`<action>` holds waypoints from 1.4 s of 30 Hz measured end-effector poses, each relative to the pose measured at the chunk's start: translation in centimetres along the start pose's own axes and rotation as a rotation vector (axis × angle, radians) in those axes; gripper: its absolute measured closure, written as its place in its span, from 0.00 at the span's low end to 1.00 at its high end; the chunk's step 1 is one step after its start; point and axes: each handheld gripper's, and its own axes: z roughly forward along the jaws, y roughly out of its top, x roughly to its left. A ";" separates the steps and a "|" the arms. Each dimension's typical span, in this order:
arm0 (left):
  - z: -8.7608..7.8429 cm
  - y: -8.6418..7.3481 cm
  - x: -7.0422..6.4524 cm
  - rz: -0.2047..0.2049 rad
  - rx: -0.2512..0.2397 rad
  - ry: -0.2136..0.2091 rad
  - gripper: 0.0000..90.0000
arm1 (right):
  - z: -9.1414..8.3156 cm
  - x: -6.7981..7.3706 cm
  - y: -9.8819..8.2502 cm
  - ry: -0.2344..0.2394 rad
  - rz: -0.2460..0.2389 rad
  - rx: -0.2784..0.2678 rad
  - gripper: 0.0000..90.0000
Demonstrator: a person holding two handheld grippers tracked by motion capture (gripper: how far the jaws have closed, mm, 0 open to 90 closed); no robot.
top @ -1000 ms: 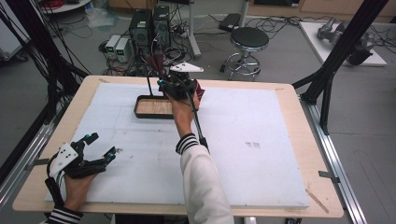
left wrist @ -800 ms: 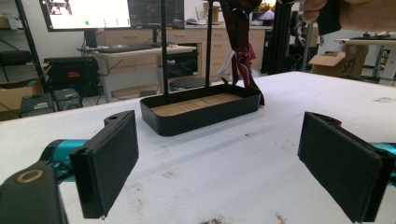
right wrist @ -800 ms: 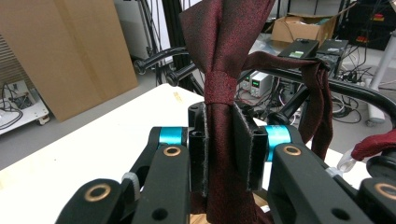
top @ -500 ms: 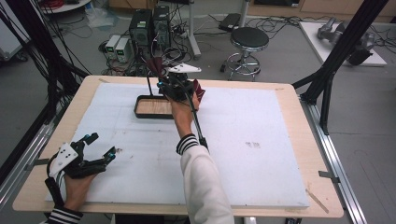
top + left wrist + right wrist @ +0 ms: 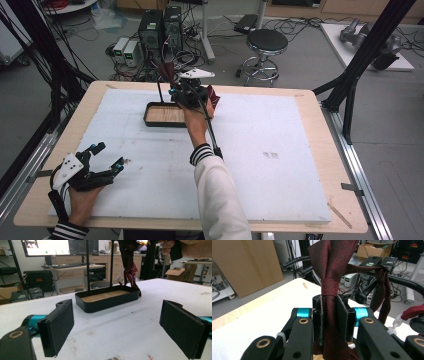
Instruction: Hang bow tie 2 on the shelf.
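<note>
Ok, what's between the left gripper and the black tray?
Nothing: in the high view, only bare white table cover lies between the open left gripper and the black tray.

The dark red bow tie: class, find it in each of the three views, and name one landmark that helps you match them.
High view: the dark red bow tie sits top centre, at the right tool, above the black tray.
Left gripper view: it hangs at top centre, its strap trailing to the tray's right end.
Right gripper view: centre, clamped between the black jaws.
Shared landmark: the tray's black upright stand.
</note>
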 end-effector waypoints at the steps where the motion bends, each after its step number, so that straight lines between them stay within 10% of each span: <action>1: 0.0 0.0 0.0 0.002 0.002 -0.001 0.14 | 0.0 0.0 0.0 -0.003 -0.006 0.003 0.84; 25: 0.0 0.0 0.0 0.005 0.006 -0.003 0.14 | -1.1 0.4 0.5 0.006 -0.039 0.010 0.50; 42: 0.1 0.0 0.0 0.007 0.009 0.000 0.14 | -9.7 1.0 2.1 0.054 -0.070 -0.115 0.17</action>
